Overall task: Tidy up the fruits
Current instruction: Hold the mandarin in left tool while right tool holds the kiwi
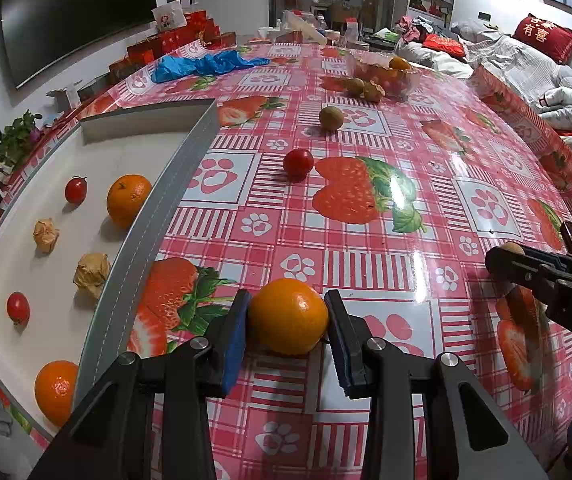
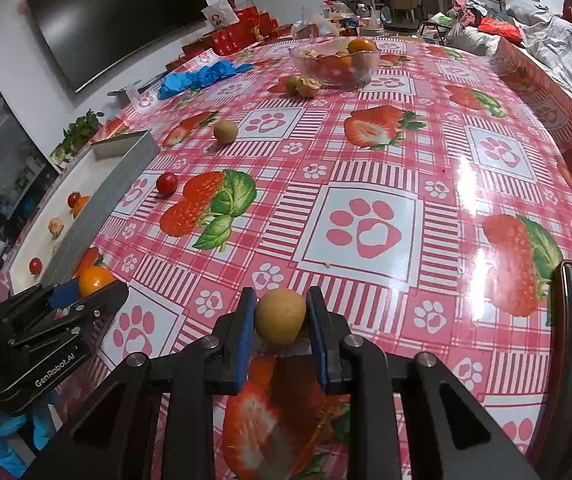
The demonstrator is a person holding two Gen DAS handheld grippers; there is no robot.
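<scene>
My left gripper (image 1: 288, 320) is shut on an orange (image 1: 288, 316) just above the tablecloth, right of the grey tray (image 1: 141, 240). The tray holds two oranges (image 1: 127, 199), two cherry tomatoes (image 1: 75, 190) and two husked physalis (image 1: 91, 274). My right gripper (image 2: 280, 320) is shut on a small brown kiwi-like fruit (image 2: 280, 316) near the table's front. Loose on the cloth lie a cherry tomato (image 1: 298, 163) and a brown fruit (image 1: 331, 117). The left gripper and its orange (image 2: 94, 280) also show in the right wrist view.
A glass bowl (image 2: 370, 65) with more fruit stands at the far side, with a brown fruit (image 2: 293, 84) and a physalis (image 2: 309, 86) beside it. Blue gloves (image 1: 201, 65) lie far left. Red boxes (image 1: 173, 42) line the back edge.
</scene>
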